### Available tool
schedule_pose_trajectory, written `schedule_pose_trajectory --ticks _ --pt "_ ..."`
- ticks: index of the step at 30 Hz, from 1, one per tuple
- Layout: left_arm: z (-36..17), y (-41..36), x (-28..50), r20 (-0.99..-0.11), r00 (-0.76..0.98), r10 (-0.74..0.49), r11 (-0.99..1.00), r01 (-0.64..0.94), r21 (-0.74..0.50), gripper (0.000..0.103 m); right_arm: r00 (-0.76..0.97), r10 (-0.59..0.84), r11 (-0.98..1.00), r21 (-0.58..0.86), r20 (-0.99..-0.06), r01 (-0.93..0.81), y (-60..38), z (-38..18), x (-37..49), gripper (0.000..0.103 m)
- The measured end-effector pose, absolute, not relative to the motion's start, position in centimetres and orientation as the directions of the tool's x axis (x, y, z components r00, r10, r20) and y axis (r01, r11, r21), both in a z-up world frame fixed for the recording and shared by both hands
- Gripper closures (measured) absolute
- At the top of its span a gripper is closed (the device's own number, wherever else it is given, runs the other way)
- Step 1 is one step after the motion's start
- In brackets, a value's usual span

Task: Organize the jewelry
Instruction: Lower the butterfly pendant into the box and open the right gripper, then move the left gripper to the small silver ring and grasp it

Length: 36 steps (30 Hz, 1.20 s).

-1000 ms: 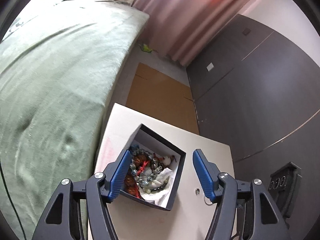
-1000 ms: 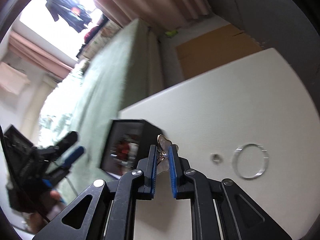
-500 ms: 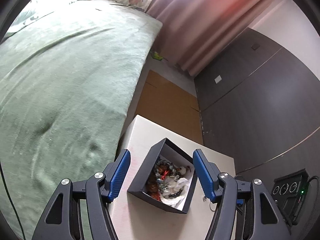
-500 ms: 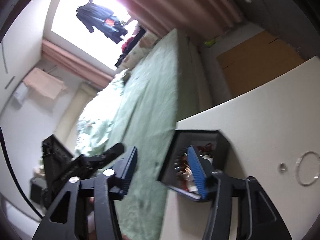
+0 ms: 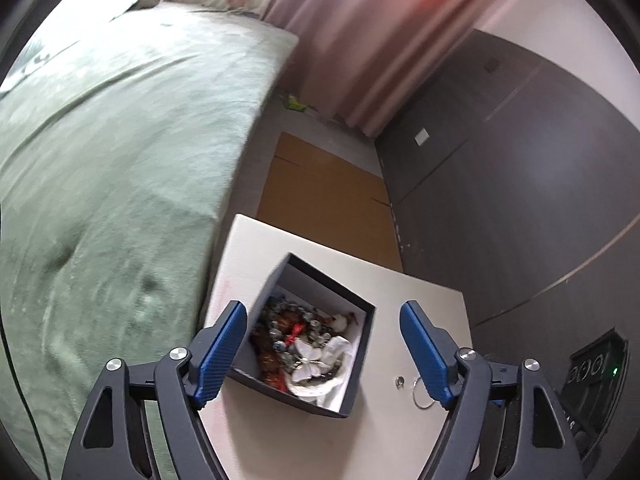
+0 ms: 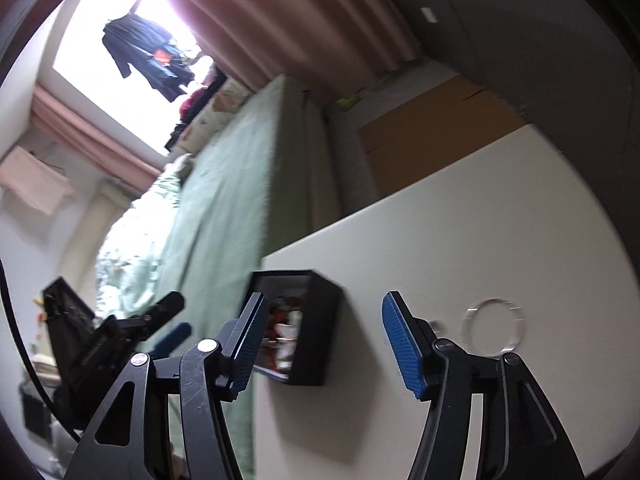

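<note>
Black box (image 5: 352, 368) sat low centre of the left wrist frame on the white table (image 5: 420, 292), open-topped, packed with a tangle of jewelry (image 5: 296, 344): beads, red bits, something white on a white liner. Left gripper (image 5: 324, 350) hung over it, jaws spread wide on either side of the box, having just been opening, nothing pinched between them and the pads not pressing its walls. In the right wrist view the right gripper (image 6: 332, 344) was also apart, having just been opening too, empty; the box appeared behind its left finger, lower centre of that frame.

Progress judged: most pieces looked already in the box. Left out on the table: a clear bangle ring (image 6: 493, 326) at right of the right wrist frame, and a small stud-like item (image 5: 400, 380) just beside it, lower right in the left wrist view. Those two probably remained to be picked up and dropped in. Lid not seen anywhere, so closing could not be judged.
</note>
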<state>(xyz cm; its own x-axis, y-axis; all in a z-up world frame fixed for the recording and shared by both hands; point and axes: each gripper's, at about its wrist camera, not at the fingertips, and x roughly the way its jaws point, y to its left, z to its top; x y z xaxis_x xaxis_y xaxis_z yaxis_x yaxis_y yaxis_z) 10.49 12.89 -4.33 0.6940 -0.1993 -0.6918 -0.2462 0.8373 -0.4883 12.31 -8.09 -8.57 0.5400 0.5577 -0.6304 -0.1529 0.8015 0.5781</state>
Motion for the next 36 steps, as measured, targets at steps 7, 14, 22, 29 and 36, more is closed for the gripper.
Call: schedule_pose_trajectory --ticks 7,14,22,29,36 --pt "-3.6 9.0 10.9 -0.683 0.705 -0.192 0.877 -0.189 -0.441 0.021 0.609 0.447 0.851 0.522 -0.655 -0.063 -12.4 -7.4 11.6 0.024" --pt "-2.1 4.5 10.7 -0.639 0.743 -0.198 0.909 -0.105 -0.404 0.000 0.604 0.420 0.838 0.545 -0.678 0.029 -16.7 -7.4 11.2 0.015" --pt "-2.8 0.3 11.4 -0.655 0.714 -0.247 0.920 -0.040 -0.390 0.000 0.611 0.408 0.819 0.568 -0.678 0.083 -20.3 -8.1 10.7 0.000" --pt "-3.7 -2.4 12.3 -0.682 0.685 -0.254 0.936 -0.003 -0.352 0.000 0.628 0.356 0.831 0.542 -0.692 0.126 -24.1 -8.4 10.1 0.000" --pt "-5.9 -4.8 13.3 -0.757 0.609 -0.237 0.960 0.027 -0.278 0.005 0.589 0.351 0.840 0.522 -0.728 0.144 -26.0 -9.0 10.1 0.000"
